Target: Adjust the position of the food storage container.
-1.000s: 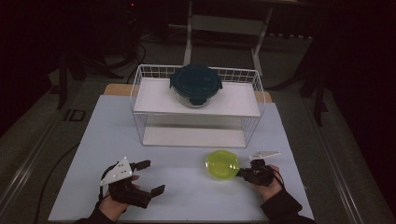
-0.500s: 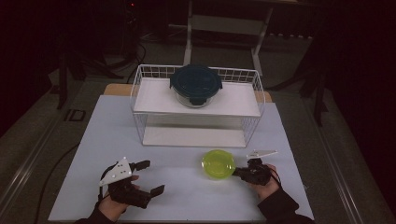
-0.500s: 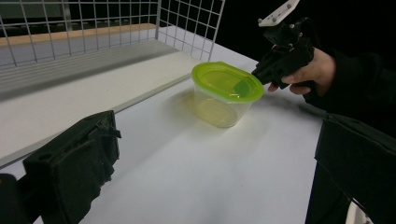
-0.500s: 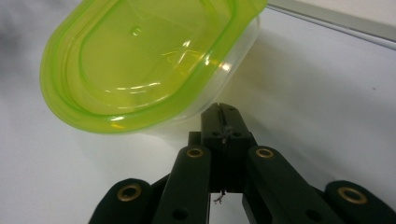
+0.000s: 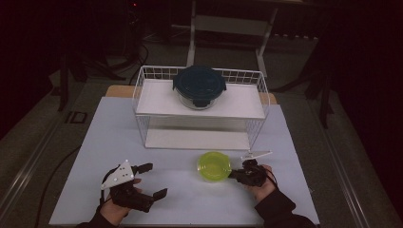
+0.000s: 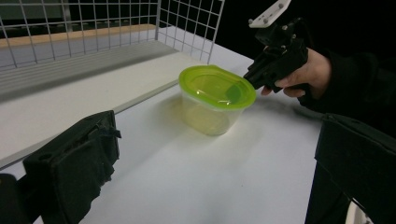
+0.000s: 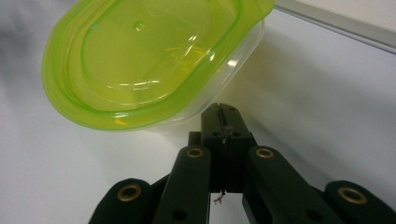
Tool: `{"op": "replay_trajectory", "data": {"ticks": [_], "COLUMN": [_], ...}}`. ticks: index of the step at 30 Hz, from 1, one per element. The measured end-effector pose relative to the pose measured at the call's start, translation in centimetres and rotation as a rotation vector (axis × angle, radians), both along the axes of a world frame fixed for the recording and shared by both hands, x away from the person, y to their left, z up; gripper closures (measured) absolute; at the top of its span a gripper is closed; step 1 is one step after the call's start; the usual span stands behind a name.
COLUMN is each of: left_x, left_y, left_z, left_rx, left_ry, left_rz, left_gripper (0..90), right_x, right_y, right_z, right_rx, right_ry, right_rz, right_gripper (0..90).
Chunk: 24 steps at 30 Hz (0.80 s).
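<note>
Green-lidded container (image 5: 214,166) stands on the white table (image 5: 180,199), just in front of the wire rack (image 5: 142,102) and a little right of its middle. It is a clear tub with a lime lid pressed on, and it sits upright. The right claw (image 5: 234,173) is at the container's right side, jaws together with nothing between them, their joined tips touching or nearly touching the tub wall just under the lid rim; in the right gripper view (image 7: 223,122) the tips meet under that rim. Closed like that, the claw looks set to nudge the container sideways across the table rather than lift it, though whether the tips truly press on the plastic is hard to make out. The left claw (image 5: 153,179) rests well to the left of the container, jaws wide apart and holding nothing, probably waiting to receive or steady it. On the rack's upper shelf, behind the container, stands a glass bowl with a dark blue lid (image 5: 199,85). What the green-lidded container holds, if anything, cannot be told through the lid, and the room behind the rack is too dark to read
</note>
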State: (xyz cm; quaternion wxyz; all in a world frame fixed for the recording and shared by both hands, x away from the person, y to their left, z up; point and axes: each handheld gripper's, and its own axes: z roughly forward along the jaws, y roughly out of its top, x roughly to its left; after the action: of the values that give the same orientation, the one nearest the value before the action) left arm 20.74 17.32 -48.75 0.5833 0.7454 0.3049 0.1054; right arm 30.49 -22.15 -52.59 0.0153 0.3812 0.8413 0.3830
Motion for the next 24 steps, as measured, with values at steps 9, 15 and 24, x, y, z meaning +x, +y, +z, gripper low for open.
{"op": "replay_trajectory", "data": {"ticks": [9, 15, 24], "left_x": [0.0, 0.0, 0.1], "left_y": [0.0, 0.1, -0.1], "left_z": [0.0, 0.0, -0.1], "left_rx": [-0.001, 0.001, 0.006], "left_ry": [0.001, 0.002, 0.001], "left_rz": [-0.002, -0.005, -0.008], "left_gripper": [0.0, 0.0, 0.0], "right_x": [0.5, 0.7, 0.9], "right_y": [2.0, 2.0, 2.7], "right_z": [-0.1, 0.2, 0.0], "right_rx": [0.0, -0.001, 0.005], "right_ry": [-0.001, -0.01, -0.002], "right_rz": [0.029, 0.023, 0.035], "right_gripper": [90.0, 90.0, 90.0]}}
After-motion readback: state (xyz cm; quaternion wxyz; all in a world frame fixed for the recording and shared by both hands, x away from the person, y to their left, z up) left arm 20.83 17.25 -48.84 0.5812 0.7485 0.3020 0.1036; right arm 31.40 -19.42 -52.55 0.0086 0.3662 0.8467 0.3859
